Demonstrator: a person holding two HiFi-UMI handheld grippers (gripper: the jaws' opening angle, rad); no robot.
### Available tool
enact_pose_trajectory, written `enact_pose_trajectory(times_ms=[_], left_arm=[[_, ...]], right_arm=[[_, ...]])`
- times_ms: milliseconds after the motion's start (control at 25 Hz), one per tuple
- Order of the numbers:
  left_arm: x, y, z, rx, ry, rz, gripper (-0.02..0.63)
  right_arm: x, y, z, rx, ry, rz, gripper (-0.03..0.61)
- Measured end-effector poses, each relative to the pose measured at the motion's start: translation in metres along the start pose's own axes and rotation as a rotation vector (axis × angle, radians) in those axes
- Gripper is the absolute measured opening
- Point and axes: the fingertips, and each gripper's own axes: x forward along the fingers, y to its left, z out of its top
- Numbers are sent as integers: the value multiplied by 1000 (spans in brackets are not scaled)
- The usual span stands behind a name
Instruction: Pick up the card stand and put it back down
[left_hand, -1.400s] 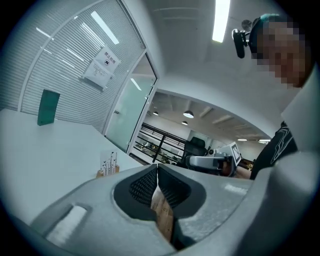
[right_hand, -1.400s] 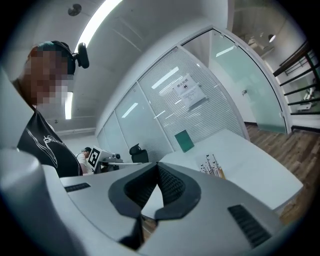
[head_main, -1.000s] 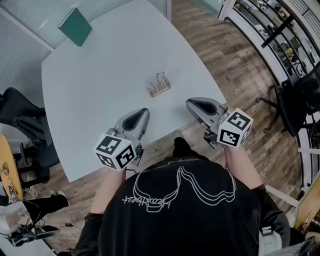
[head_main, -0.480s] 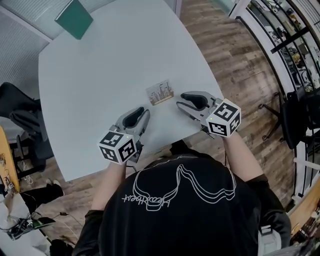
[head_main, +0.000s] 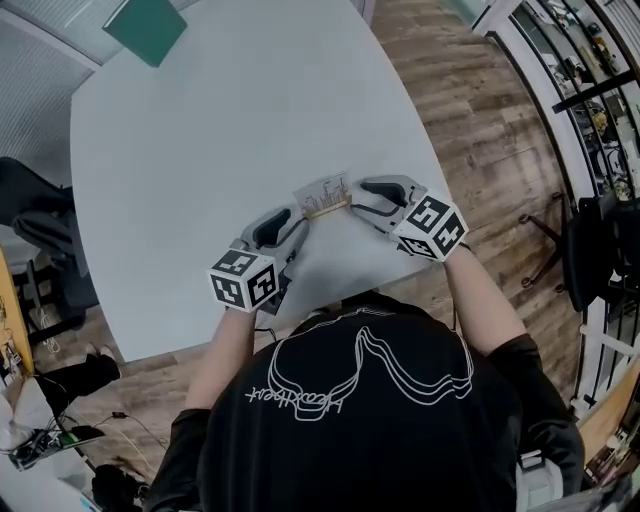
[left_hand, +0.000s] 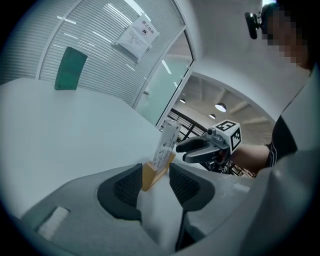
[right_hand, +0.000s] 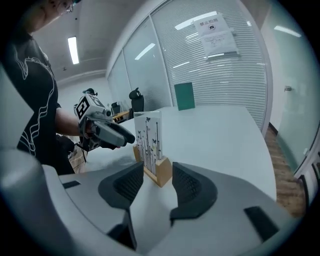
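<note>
Two grippers, the left gripper (head_main: 293, 222) and the right gripper (head_main: 360, 196), are held near the table's (head_main: 200, 130) near edge, jaws opening, unclamped, around either end of the upright card stand (head_main: 323, 196) resting there, so gripping, lifting and replacing are judged undone.

Bright, even indoor light fills the pale table (head_main: 200, 150); shadows are faint and soft, as beside the card stand (right_hand: 152, 150), which is sharp. A round ceiling lamp (left_hand: 220, 107) glows in the left gripper view. A strip light (right_hand: 73, 50) burns white in the right gripper view, where reflections streak the glass wall (right_hand: 220, 65). Both gripper views bend strongly and blacken at their corners. The head view curves the floor (head_main: 470, 90).
</note>
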Motion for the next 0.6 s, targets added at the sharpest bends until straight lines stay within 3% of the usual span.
enact_pose_trajectory(times_ms=[600], left_arm=[[28, 18, -15, 61, 88, 41, 159]], right_arm=[[43, -7, -7, -99, 84, 87, 159]])
